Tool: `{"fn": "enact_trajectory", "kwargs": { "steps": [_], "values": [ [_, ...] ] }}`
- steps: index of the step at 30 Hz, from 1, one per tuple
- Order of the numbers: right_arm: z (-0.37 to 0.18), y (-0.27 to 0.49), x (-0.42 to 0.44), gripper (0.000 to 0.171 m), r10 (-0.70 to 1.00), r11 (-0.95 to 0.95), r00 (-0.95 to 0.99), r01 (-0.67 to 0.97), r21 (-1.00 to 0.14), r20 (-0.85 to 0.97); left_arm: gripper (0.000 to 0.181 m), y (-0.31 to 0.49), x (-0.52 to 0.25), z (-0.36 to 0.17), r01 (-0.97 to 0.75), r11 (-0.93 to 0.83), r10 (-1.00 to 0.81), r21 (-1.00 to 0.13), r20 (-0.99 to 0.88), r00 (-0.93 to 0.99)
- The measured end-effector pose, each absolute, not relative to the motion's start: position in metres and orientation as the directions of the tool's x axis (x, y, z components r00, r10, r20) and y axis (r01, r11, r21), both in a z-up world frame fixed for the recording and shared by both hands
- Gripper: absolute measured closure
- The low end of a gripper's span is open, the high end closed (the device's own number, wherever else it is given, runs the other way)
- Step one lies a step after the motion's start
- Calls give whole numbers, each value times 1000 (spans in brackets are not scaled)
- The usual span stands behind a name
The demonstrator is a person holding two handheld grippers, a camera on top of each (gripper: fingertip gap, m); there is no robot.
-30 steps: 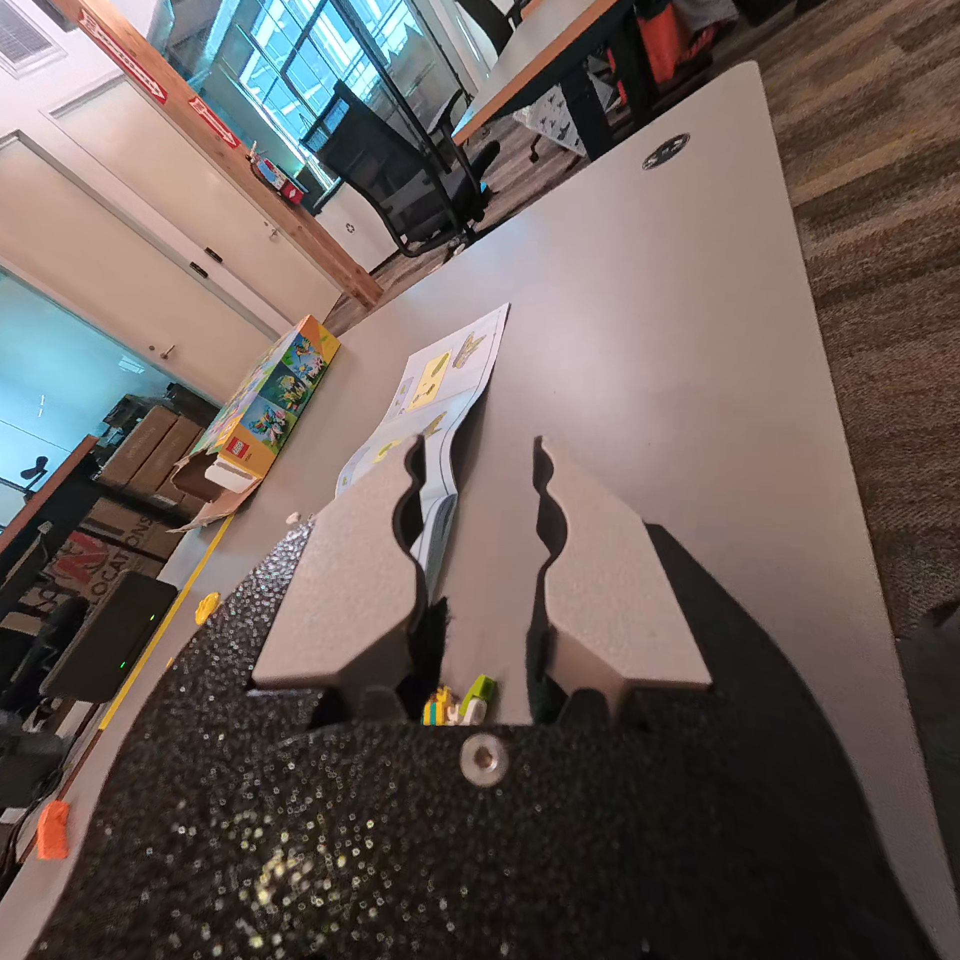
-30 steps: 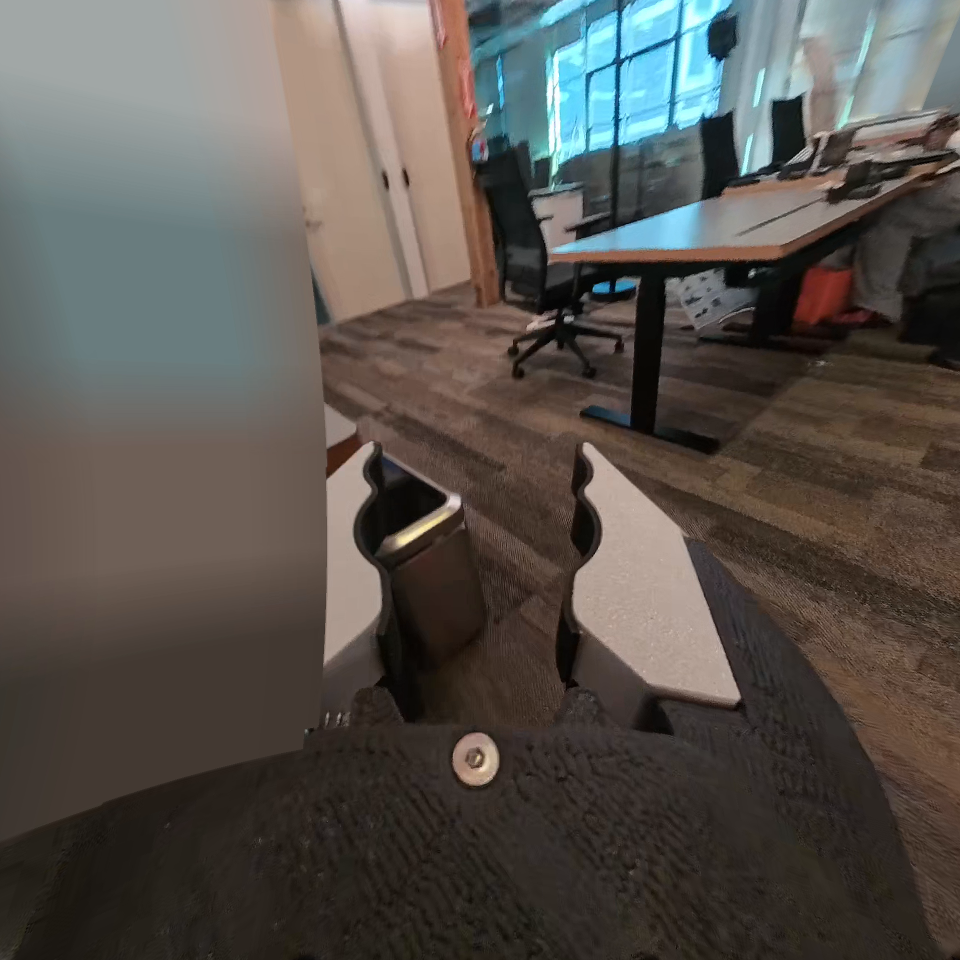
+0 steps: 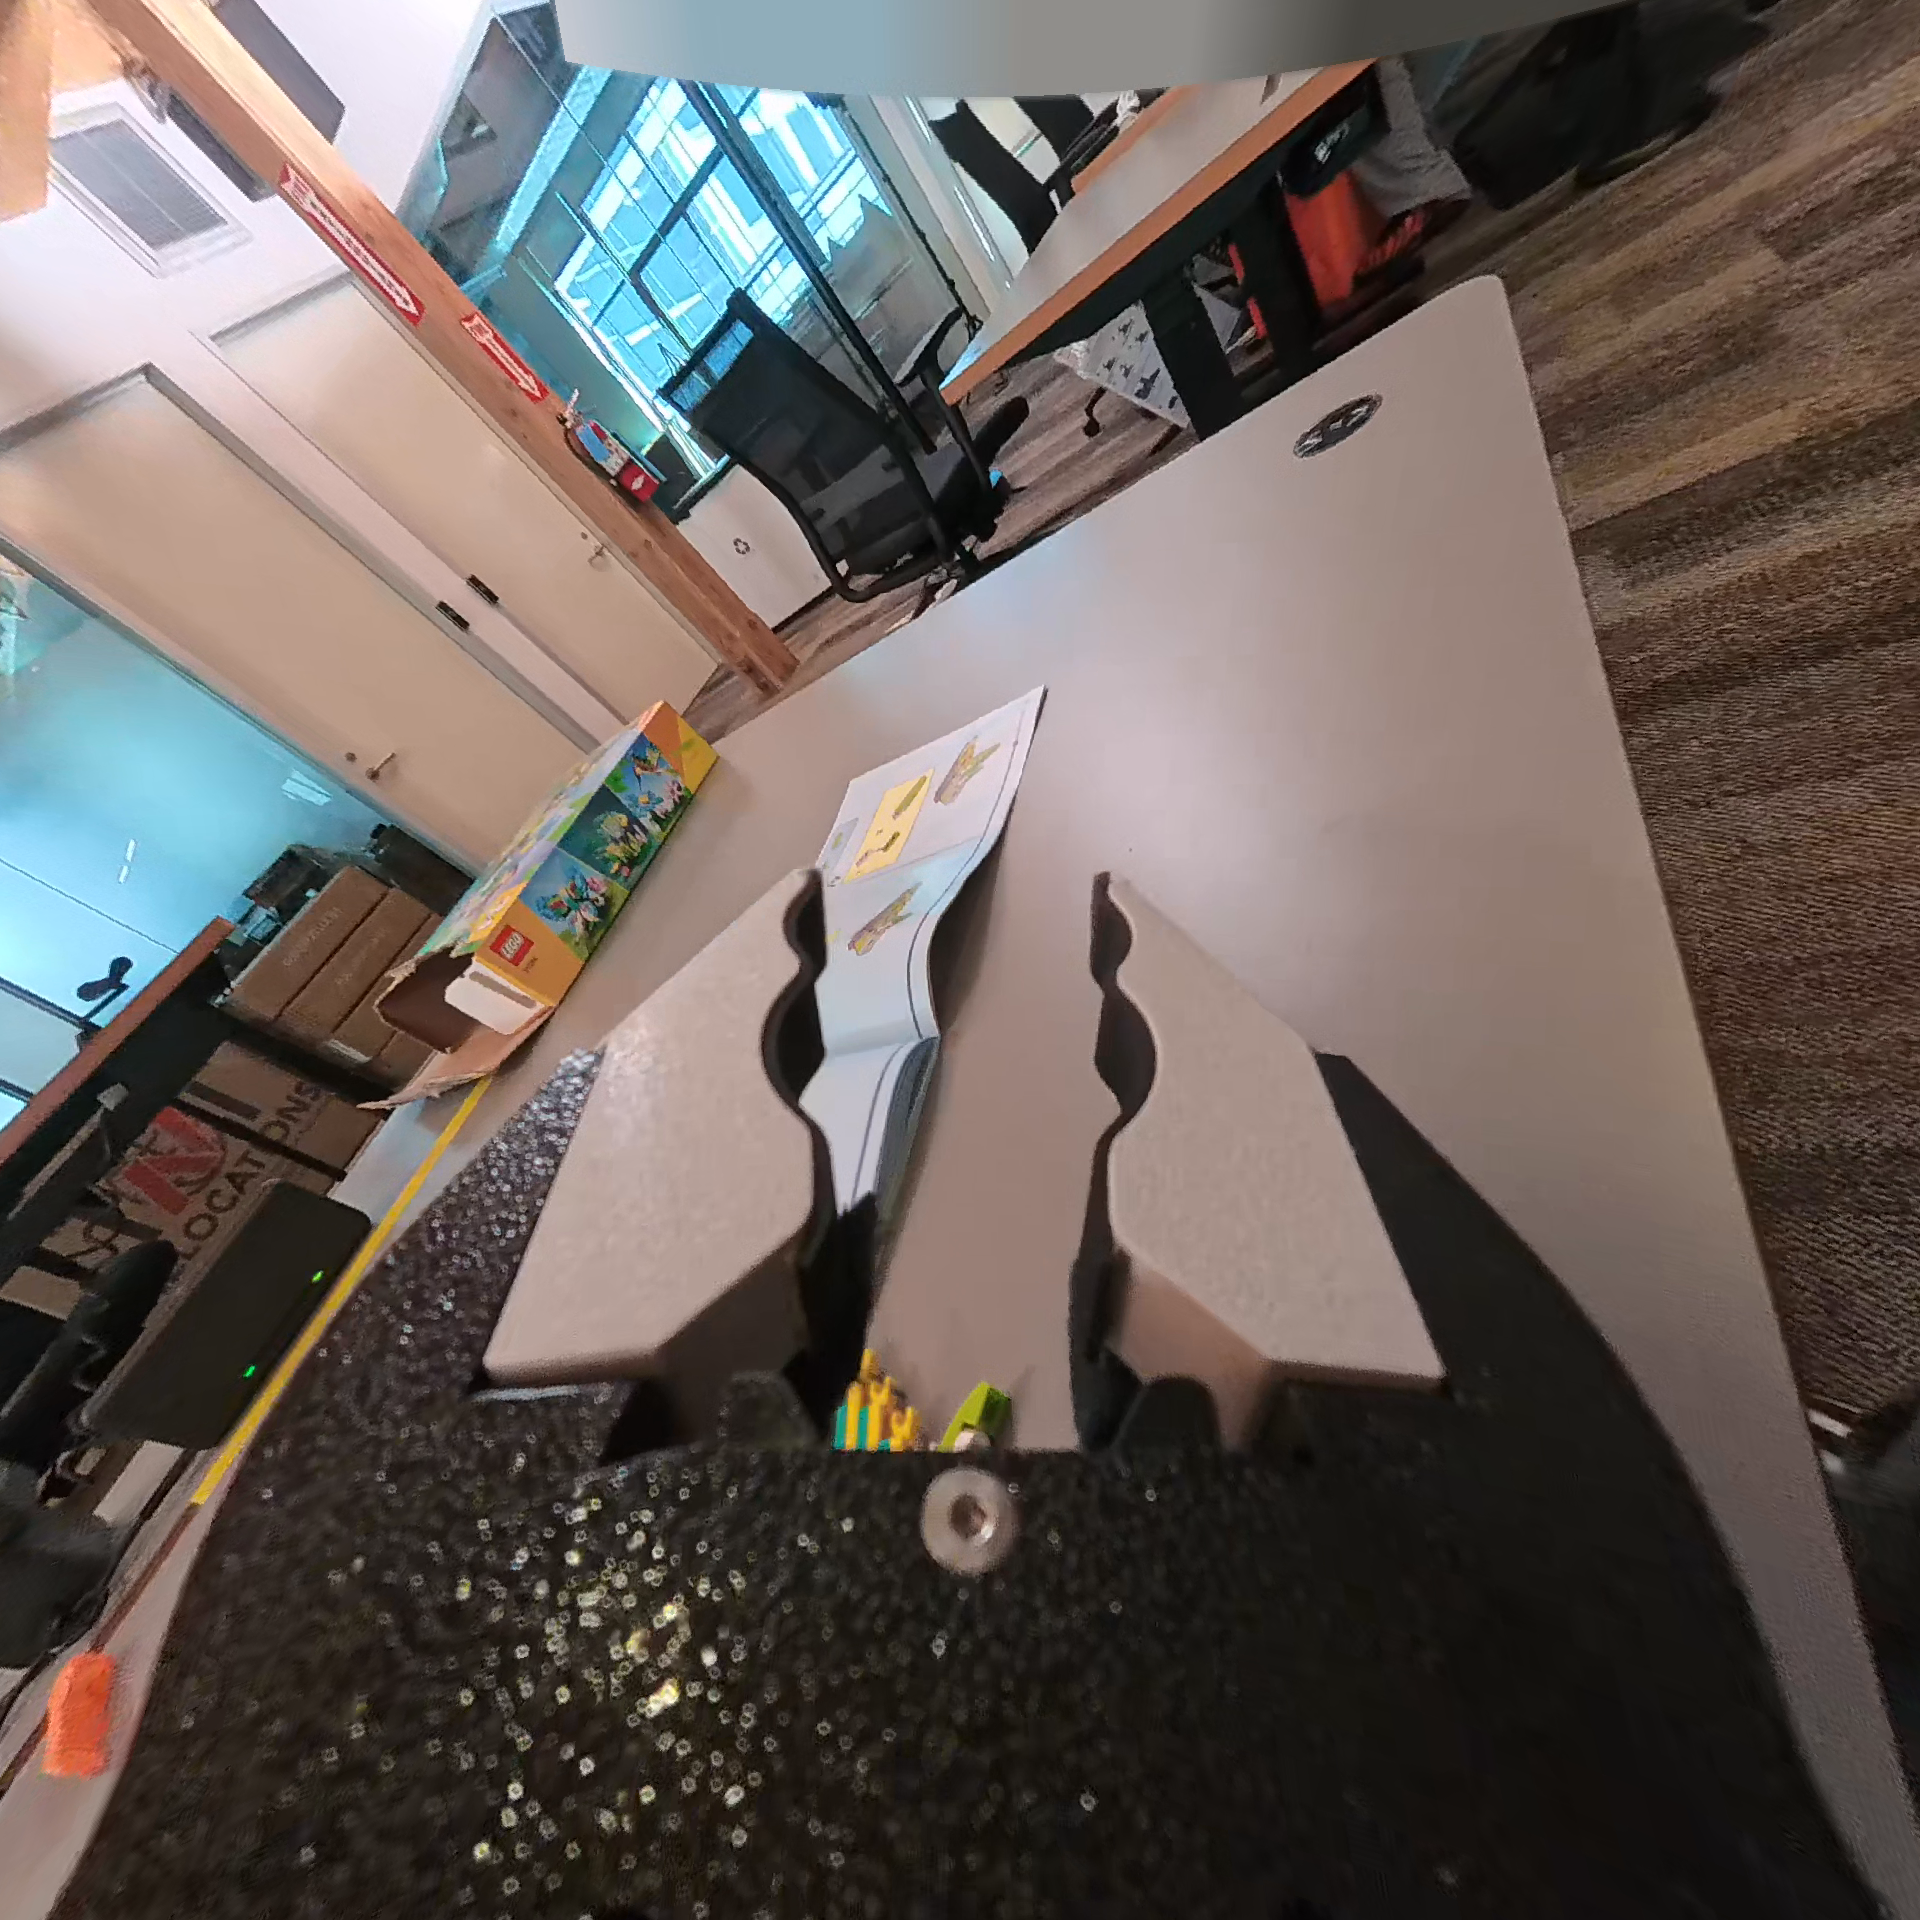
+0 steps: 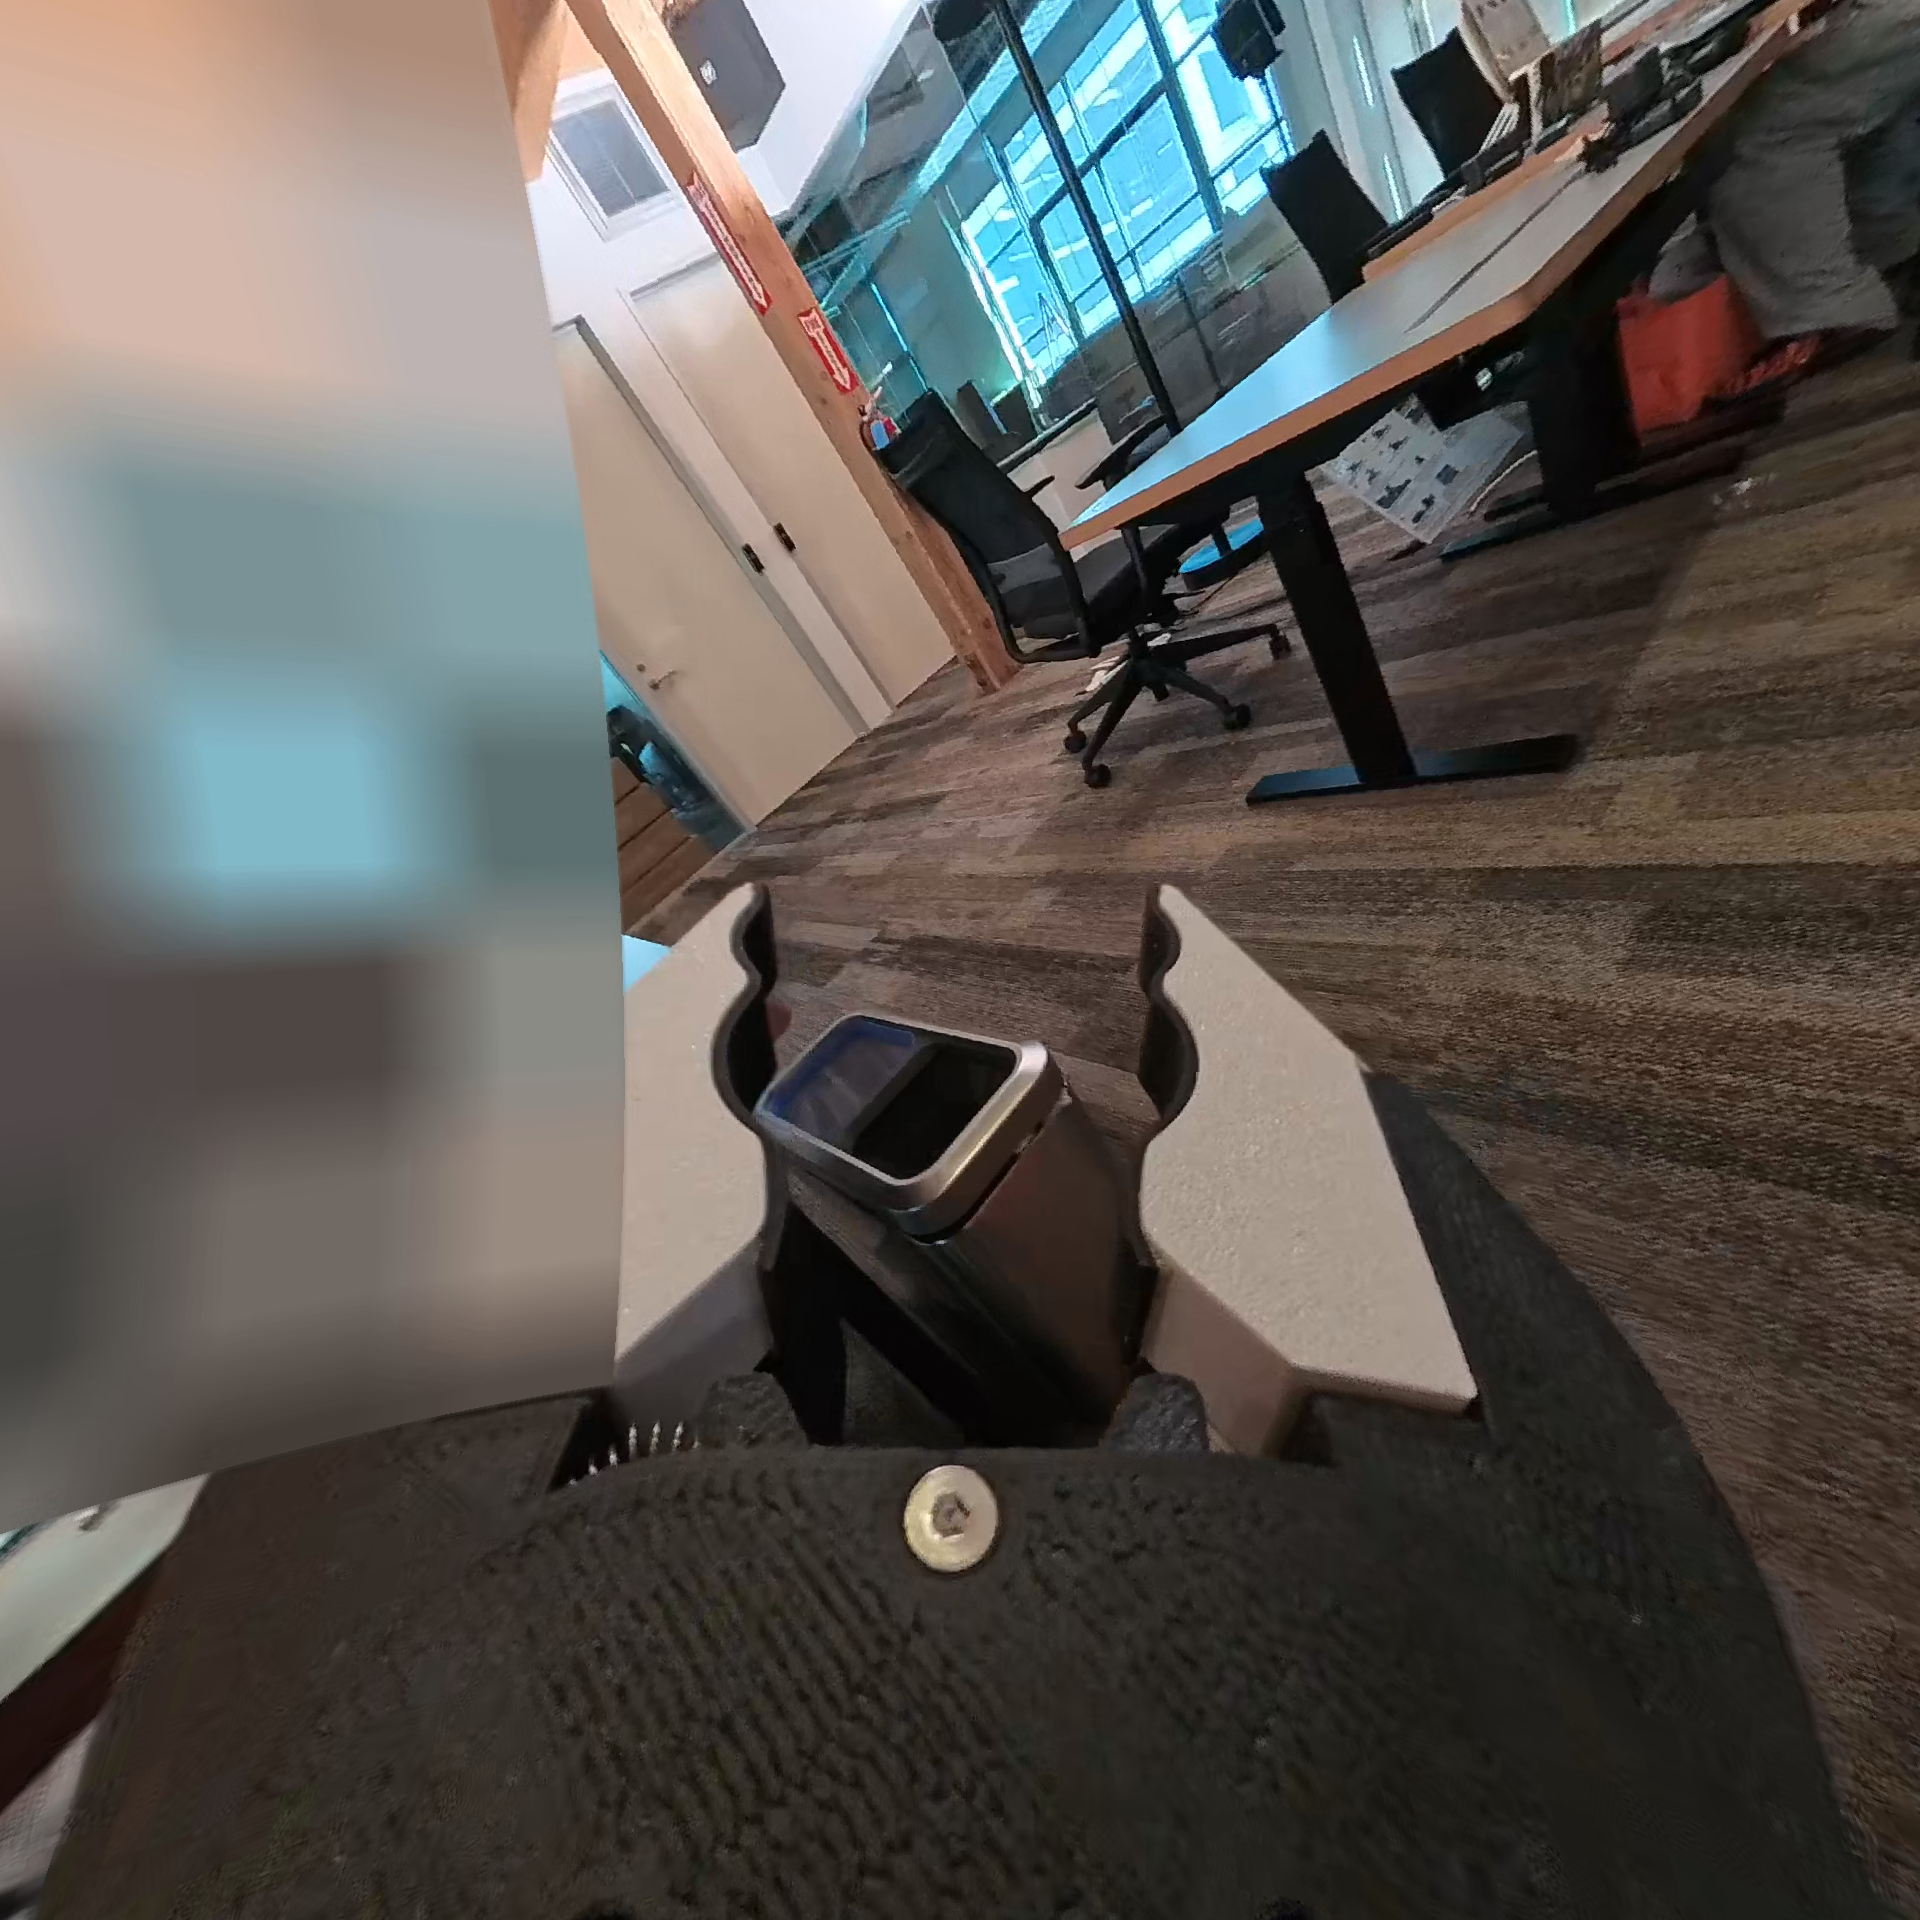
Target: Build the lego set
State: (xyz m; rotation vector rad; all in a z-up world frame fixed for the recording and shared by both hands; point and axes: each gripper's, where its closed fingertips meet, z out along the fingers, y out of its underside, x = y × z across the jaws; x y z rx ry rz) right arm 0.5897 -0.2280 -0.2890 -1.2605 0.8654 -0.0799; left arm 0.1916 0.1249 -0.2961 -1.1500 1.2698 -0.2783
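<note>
In the left wrist view my left gripper (image 3: 961,894) is open and empty, held low over the grey table (image 3: 1299,748). An open instruction booklet (image 3: 914,862) lies on the table just beyond and between the fingers. A few small yellow and green lego pieces (image 3: 914,1418) show at the base of the jaws, mostly hidden by the gripper body. The lego box (image 3: 582,873) lies at the table's left side, its end flap torn open. In the right wrist view my right gripper (image 4: 961,920) is open and empty, pointing off the table over the carpet.
A metal waste bin (image 4: 935,1132) stands on the carpet below the right gripper. An office chair (image 4: 1049,582) and a long desk (image 4: 1351,364) stand farther off. The table's right edge (image 3: 1621,779) drops to the carpet. An orange piece (image 3: 78,1714) lies at the lower left.
The right gripper has tilted and shifted, so the bin now sits centred between its fingers. The left gripper's view has shifted only slightly; both stay open.
</note>
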Motion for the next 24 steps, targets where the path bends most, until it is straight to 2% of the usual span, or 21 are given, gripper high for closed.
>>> {"fn": "enact_trajectory", "kwargs": {
  "steps": [1, 9, 16, 24],
  "values": [
    [-288, -228, 589, 104, -485, 361, 688, -404, -840, -540, 133, 124, 191, -294, -403, 468, -715, -787, -605, 351],
    [-269, -213, 578, 104, -342, 412, 712, -473, -779, -614, 128, 125, 183, -276, -358, 510, -655, -782, -623, 428],
    [-255, -201, 557, 106, -367, 321, 813, -345, -882, -452, 125, 124, 177, -266, -303, 516, -654, -801, -597, 465],
    [-238, -194, 531, 109, -368, 301, 867, -229, -926, -334, 122, 121, 173, -259, -274, 544, -636, -793, -603, 482]
  ]
}}
